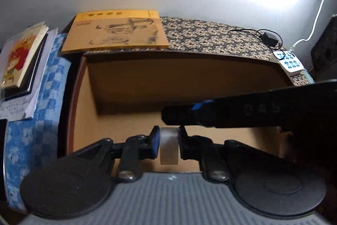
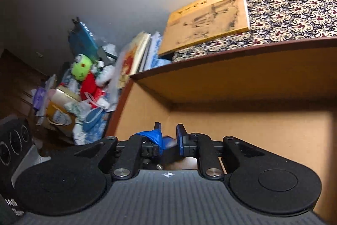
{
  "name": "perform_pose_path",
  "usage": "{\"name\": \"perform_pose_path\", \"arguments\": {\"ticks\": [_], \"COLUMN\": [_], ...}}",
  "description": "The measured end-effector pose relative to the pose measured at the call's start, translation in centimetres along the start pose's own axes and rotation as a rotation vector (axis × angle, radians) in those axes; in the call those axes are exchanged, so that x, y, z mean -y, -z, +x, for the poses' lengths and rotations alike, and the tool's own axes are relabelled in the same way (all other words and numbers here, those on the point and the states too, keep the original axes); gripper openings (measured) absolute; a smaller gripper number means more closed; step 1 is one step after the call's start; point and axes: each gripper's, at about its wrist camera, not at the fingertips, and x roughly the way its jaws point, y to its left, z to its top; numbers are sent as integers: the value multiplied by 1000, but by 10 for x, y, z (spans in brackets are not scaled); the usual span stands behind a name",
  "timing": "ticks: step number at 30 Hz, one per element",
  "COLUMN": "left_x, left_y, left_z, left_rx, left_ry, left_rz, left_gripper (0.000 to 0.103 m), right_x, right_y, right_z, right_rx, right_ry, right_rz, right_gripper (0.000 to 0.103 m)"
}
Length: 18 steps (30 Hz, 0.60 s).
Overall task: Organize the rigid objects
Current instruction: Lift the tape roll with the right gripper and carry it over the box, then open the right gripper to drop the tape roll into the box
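Currently the left gripper (image 1: 168, 140) has its jaws closed narrow on a roll of clear tape (image 1: 168, 146), held on edge between the blue pads (image 1: 154, 143), rim facing the camera. It hangs above the floor of an open cardboard box (image 1: 130, 85), near the front, with no contact with the bottom visible. The right gripper (image 2: 168, 138) has jaws parted a little with nothing clamped; some blue blur sits in the gap, likely pad or mount, can't tell. In the left view its black body (image 1: 252, 111) crosses just above and beyond the tape, close. Judgement: step in hand is placing the tape into the box. To do it well, lower until the roll touches the box floor before opening, since a roll on edge may roll away if dropped; tipping it flat first would be safer. Keep the right gripper out of the way, it crowds the drop zone. Outside the box: a yellow book (image 1: 115, 31) on a patterned cloth (image 1: 210, 35) behind the back wall, a power strip (image 1: 290, 62) at right, more books (image 1: 21, 56) at left, a clutter pile with a green-headed toy (image 2: 82, 69) further left.
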Motion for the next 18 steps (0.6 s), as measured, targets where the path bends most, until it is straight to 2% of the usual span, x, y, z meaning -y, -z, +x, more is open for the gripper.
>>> {"name": "perform_pose_path", "arguments": {"ticks": [1,3,4,5,6,11,14,18], "left_x": [-4,-7,-6,-3,0,16,16,26], "left_y": [-1,-1,-2,-3,-4,-7,-5,-1], "left_z": [2,0,-2,-4,-6,-9,-14,-36], "left_rx": [-5,-11,-7,0,6,45,33,66], "left_ry": [-12,-22,-12,-20,-30,-133,-147,-201], "left_rz": [-14,-37,-42,-37,-27,44,13,16], "left_gripper": [13,27,38,61,74,75,75,76], "right_x": [3,9,12,13,14,15,13,10], "right_y": [2,2,3,2,1,0,4,9], "right_z": [2,2,-1,-2,-5,-20,-31,-39], "right_rx": [-5,-7,1,12,27,69,86,106], "right_ry": [14,22,28,36,46,111,172,291], "right_rz": [4,19,30,41,49,33,15,-25], "right_gripper": [0,0,0,1,1,3,3,3]}}
